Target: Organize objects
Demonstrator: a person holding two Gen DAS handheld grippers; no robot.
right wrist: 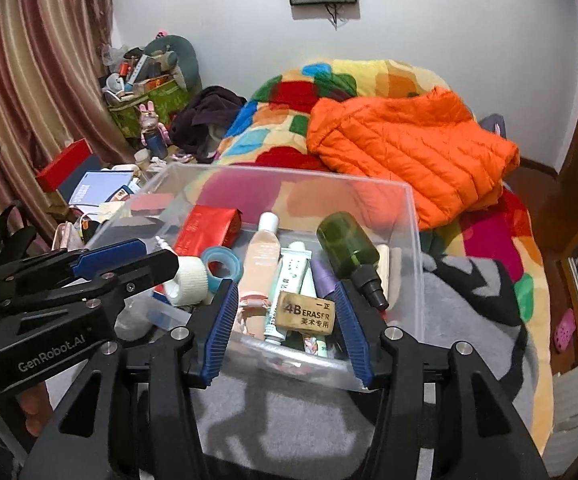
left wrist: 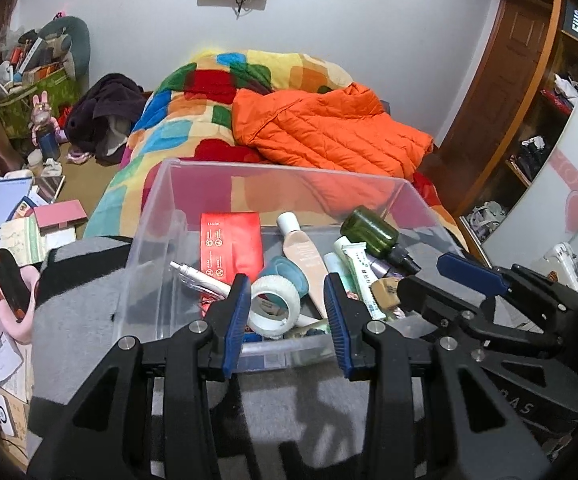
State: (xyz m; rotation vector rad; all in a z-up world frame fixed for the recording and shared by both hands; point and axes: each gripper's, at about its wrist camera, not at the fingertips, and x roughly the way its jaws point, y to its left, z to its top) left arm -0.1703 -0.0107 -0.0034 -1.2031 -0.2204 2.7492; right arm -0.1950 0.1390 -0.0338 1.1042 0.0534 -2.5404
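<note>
A clear bin [left wrist: 161, 216] is seen on a grey blanket [left wrist: 77, 320] at the foot of the bed. Both the left gripper [left wrist: 287, 316] and the right gripper [right wrist: 287, 330] are held spread and empty at its near rim. Inside, a tape roll [left wrist: 275, 306] lies at 9 o'clock, an eraser [right wrist: 306, 313] at 6, a green bottle [right wrist: 349, 250] at 3, and a red packet [left wrist: 231, 242] at 11.

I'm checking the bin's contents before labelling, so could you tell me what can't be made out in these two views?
- Left wrist: items under the white tape roll, hidden by it and the left gripper.
- Right wrist: tube base, covered by the eraser.
- Both views: small print on the red packet, too small.
- Bin near corners, behind the right gripper.
</note>
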